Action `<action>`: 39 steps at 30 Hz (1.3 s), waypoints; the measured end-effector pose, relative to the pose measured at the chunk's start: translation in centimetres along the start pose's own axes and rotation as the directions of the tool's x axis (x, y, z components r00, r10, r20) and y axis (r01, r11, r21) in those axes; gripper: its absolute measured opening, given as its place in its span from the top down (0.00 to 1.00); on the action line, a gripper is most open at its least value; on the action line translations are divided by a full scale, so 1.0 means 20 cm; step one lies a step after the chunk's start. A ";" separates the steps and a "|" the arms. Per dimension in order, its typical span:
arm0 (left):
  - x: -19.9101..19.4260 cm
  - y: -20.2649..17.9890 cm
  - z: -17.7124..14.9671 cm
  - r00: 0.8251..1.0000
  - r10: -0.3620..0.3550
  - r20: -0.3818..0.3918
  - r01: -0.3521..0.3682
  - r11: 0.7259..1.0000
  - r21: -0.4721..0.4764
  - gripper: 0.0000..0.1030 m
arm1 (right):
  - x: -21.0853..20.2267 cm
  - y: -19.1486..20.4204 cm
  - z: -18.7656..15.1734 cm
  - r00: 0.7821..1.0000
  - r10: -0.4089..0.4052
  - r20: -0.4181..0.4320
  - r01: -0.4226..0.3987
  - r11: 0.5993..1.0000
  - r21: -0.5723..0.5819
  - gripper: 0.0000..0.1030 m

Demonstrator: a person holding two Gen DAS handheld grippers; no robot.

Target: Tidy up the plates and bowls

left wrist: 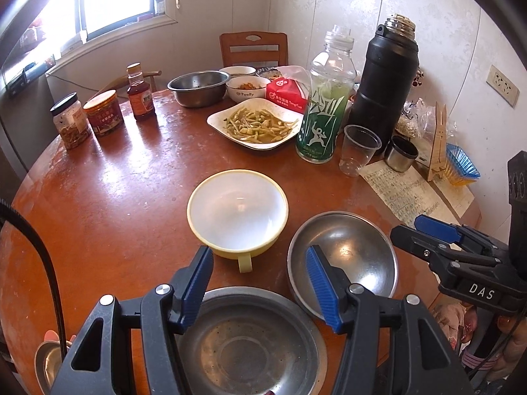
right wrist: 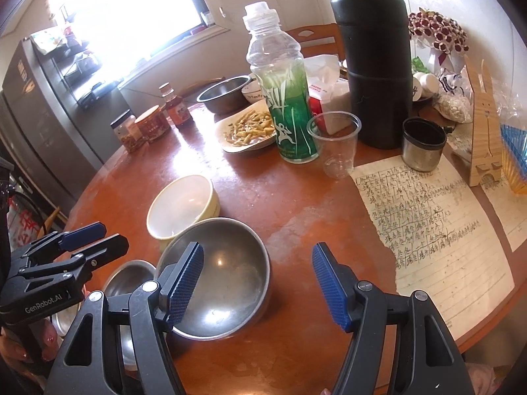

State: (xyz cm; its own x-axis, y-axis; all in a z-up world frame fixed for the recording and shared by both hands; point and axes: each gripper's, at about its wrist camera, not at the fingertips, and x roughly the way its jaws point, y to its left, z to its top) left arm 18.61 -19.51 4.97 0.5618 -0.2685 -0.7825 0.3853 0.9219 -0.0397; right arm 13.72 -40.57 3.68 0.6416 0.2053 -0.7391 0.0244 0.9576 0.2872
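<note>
A yellow bowl (left wrist: 237,210) with a white inside and a small handle stands mid-table. To its right sits an empty steel bowl (left wrist: 342,256). A flat steel plate (left wrist: 250,342) lies at the near edge, under my left gripper (left wrist: 260,284), which is open and holds nothing. My right gripper (right wrist: 257,283) is open too. Its left finger hangs over the steel bowl (right wrist: 217,276), and the bowl's right rim lies between the jaws, untouched. A small steel dish (right wrist: 131,276) sits near the left gripper (right wrist: 108,235).
Farther back on the round wooden table (left wrist: 115,197) stand a plate of food (left wrist: 255,123), a green bottle (left wrist: 321,112), a black flask (left wrist: 382,82), a plastic cup (left wrist: 359,148), jars (left wrist: 105,112) and a steel basin (left wrist: 197,87). A handwritten paper (right wrist: 428,230) lies at right.
</note>
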 end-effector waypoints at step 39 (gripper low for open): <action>0.36 -0.17 -0.01 0.982 -0.095 -0.162 0.109 0.991 0.082 0.64 | 0.22 0.02 -0.14 0.996 -0.019 -0.088 0.020 1.000 0.001 0.73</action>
State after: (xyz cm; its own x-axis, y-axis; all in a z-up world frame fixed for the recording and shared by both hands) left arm 21.18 -24.62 -0.74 0.3965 -0.3059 -0.8656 0.5032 0.8610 -0.0738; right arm 14.51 -38.63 -1.17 0.5708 0.2038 -0.7954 0.0376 0.9612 0.2733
